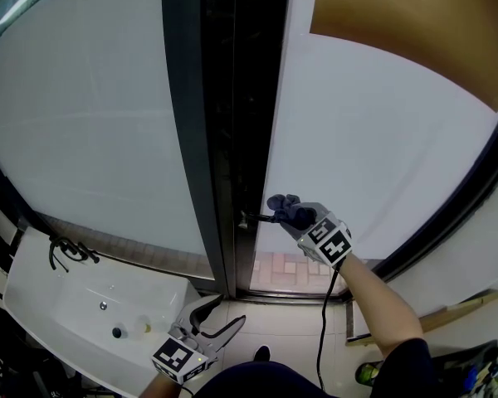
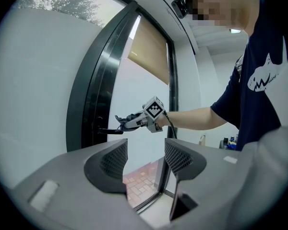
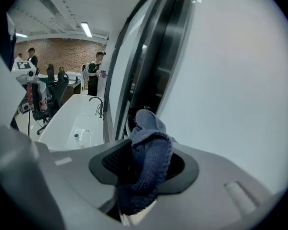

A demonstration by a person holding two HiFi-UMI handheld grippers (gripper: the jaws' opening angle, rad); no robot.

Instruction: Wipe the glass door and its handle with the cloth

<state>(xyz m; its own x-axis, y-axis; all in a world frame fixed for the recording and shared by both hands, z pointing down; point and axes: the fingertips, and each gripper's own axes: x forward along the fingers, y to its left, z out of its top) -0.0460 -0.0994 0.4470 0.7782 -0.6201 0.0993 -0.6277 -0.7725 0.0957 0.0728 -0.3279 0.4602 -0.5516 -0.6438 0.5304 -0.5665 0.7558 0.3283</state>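
Observation:
A frosted glass door point(image 1: 373, 131) point(image 3: 240, 80) stands in a black frame point(image 1: 232, 123) point(image 2: 93, 95). Its black lever handle point(image 1: 256, 218) point(image 2: 109, 131) sticks out from the frame edge. My right gripper point(image 1: 295, 215) point(image 2: 129, 122) point(image 3: 144, 164) is shut on a dark blue cloth point(image 1: 286, 210) point(image 3: 146, 166), and the cloth is pressed on the outer end of the handle. My left gripper point(image 1: 212, 326) point(image 2: 145, 159) hangs low and away from the door, open, with nothing between its jaws.
A white sink counter point(image 1: 75, 313) point(image 3: 72, 123) with a black tap point(image 1: 66, 251) point(image 3: 98, 104) lies to the left of the door. A tan blind point(image 1: 415, 23) point(image 2: 151, 51) covers the top of the door. Wooden strips and clutter point(image 1: 432, 317) lie on the floor at right.

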